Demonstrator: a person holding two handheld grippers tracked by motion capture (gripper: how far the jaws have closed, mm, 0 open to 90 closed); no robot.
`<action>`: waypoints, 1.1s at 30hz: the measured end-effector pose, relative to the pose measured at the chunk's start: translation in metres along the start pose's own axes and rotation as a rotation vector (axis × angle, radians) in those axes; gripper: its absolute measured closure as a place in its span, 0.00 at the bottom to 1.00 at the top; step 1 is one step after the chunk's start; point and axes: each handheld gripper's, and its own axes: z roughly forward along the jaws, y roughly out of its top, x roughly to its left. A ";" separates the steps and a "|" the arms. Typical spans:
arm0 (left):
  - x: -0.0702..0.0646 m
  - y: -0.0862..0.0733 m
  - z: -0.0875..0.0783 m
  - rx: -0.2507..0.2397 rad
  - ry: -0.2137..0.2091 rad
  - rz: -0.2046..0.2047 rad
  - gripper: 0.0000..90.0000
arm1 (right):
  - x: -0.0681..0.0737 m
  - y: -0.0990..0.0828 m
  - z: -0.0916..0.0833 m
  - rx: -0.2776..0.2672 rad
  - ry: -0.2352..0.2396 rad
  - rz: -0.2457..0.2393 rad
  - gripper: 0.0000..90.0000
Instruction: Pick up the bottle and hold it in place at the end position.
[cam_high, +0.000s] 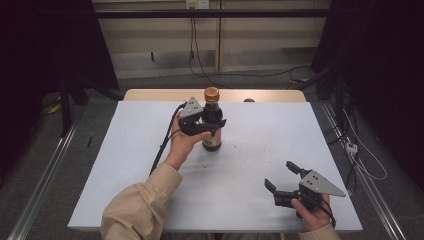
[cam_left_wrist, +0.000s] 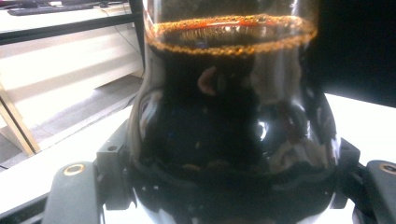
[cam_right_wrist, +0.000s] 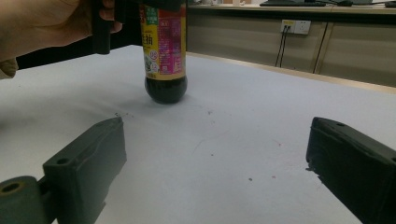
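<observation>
- A bottle (cam_high: 212, 120) of dark sauce stands up straight on the worktop (cam_high: 125, 165), near the far edge and about in the middle.
- The bottle has a brown cap (cam_high: 211, 93) and a bright label (cam_right_wrist: 163, 39) with yellow, pink and green on it.
- In the left gripper view, the dark sauce fills the wide part of the bottle, and tiny bubbles sit in a ring at the top of the sauce (cam_left_wrist: 233, 35).
- The left hand-held gripper (cam_high: 212, 124) is squeezed around the bottle, with one black jaw on each side of it.
- The person's left hand (cam_high: 182, 142) holds that gripper, and a tan sleeve (cam_high: 140, 205) covers the arm.
- The right hand-held gripper (cam_high: 281, 176) is near the front right corner of the worktop, well apart from the bottle. Its two jaws are spread wide and hold nothing.
- The worktop has a pale cover with a few small dark specks (cam_right_wrist: 250, 178).
</observation>
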 end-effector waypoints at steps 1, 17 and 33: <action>0.001 0.000 0.001 0.000 -0.003 0.001 0.29 | 0.000 0.000 0.000 0.000 0.000 0.000 0.05; -0.001 0.001 0.006 0.005 0.006 0.018 0.28 | 0.000 0.000 0.001 0.002 0.001 -0.002 0.05; -0.004 0.000 0.010 -0.004 -0.031 0.023 0.28 | 0.000 -0.001 0.000 0.005 0.002 -0.001 0.05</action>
